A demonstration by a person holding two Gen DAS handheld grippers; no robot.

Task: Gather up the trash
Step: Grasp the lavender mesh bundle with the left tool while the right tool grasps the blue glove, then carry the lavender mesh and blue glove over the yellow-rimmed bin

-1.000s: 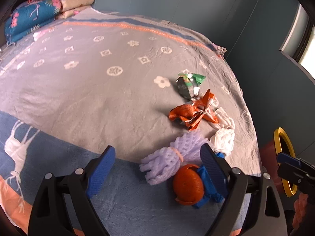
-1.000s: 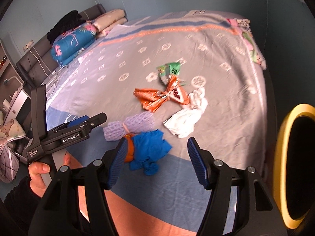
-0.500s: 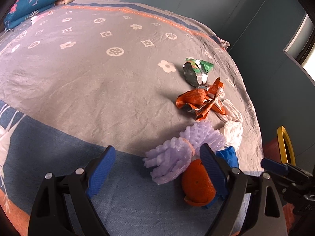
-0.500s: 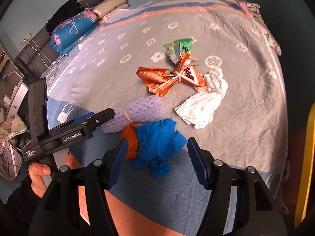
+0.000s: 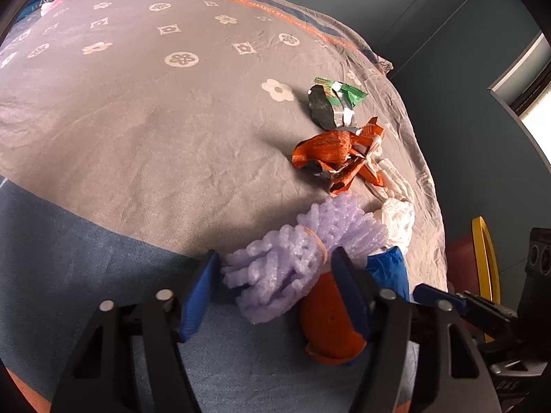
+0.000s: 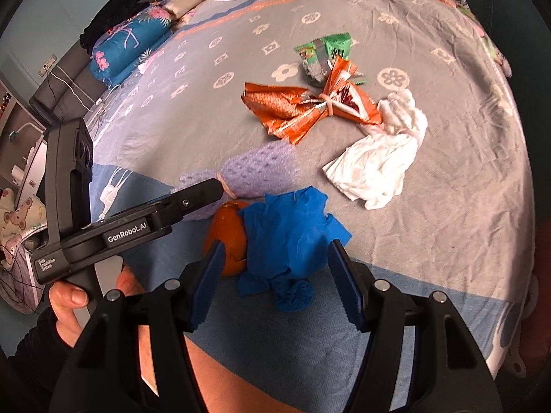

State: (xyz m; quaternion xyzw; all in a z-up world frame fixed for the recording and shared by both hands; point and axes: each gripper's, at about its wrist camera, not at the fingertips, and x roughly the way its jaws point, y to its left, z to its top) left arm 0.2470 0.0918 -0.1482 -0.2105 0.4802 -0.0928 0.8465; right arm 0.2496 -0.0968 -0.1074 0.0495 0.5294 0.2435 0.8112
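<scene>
On the bed, my left gripper (image 5: 275, 289) straddles a purple foam net (image 5: 292, 261); its jaws are closing, and the pads are not pressing on the net. Just to the right, my right gripper (image 6: 277, 285) is lowered over a crumpled blue glove (image 6: 292, 237), its jaws closing slightly with the glove loose between them. An orange peel (image 6: 229, 237) lies against the glove, by that gripper's left pad. Farther off lie an orange snack wrapper (image 6: 303, 110), a green wrapper (image 6: 327, 48) and a white crumpled tissue (image 6: 378, 161).
A yellow-rimmed bin (image 5: 482, 258) stands beyond the bed's right edge. Folded bedding and pillows (image 6: 127, 44) sit at the far left end. A person's hand (image 6: 65, 299) holds the left gripper's handle. The grey patterned cover (image 5: 137, 120) stretches away to the left.
Both grippers have come down closer to the trash. The left gripper's jaws have narrowed around the purple foam net. The right gripper now sits over the blue glove.
</scene>
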